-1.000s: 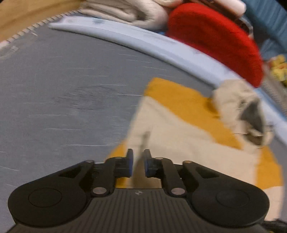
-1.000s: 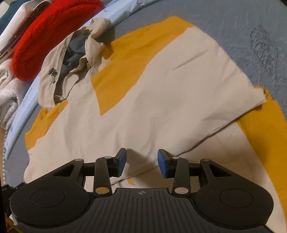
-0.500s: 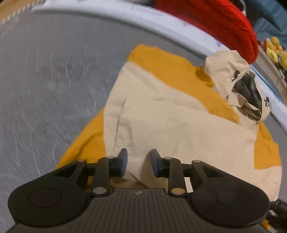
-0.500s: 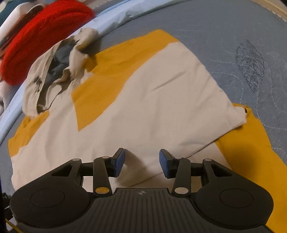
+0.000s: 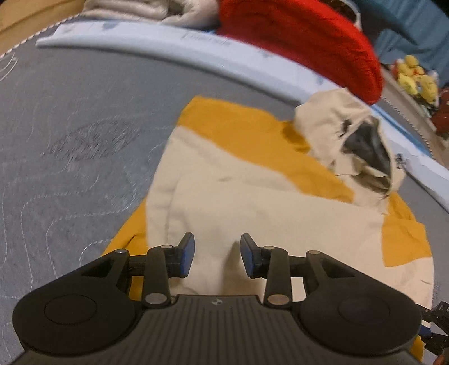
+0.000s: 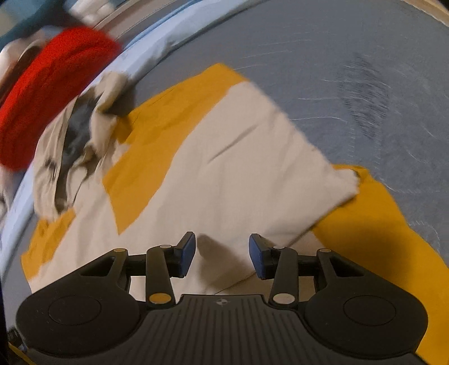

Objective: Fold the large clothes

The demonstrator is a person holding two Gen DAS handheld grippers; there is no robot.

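Note:
A cream and mustard-yellow hooded jacket (image 5: 252, 196) lies partly folded on a grey quilted bed (image 5: 70, 140). Its hood (image 5: 353, 140) with dark lining lies crumpled at the far end. My left gripper (image 5: 214, 257) is open and empty, hovering over the jacket's near cream part. In the right wrist view the jacket (image 6: 238, 168) fills the middle, hood (image 6: 78, 134) at the upper left. My right gripper (image 6: 221, 257) is open and empty over a folded cream flap.
A light blue sheet edge (image 5: 196, 47) borders the bed. A red cushion (image 5: 303, 42) and pale folded blankets (image 5: 134, 8) lie behind it. Yellow plush toys (image 5: 415, 78) sit at the far right. The red cushion also shows in the right wrist view (image 6: 50, 84).
My left gripper opened from nearly shut and let go of the cloth, then pulled back a little. My right gripper stayed open and shifted slightly over the jacket.

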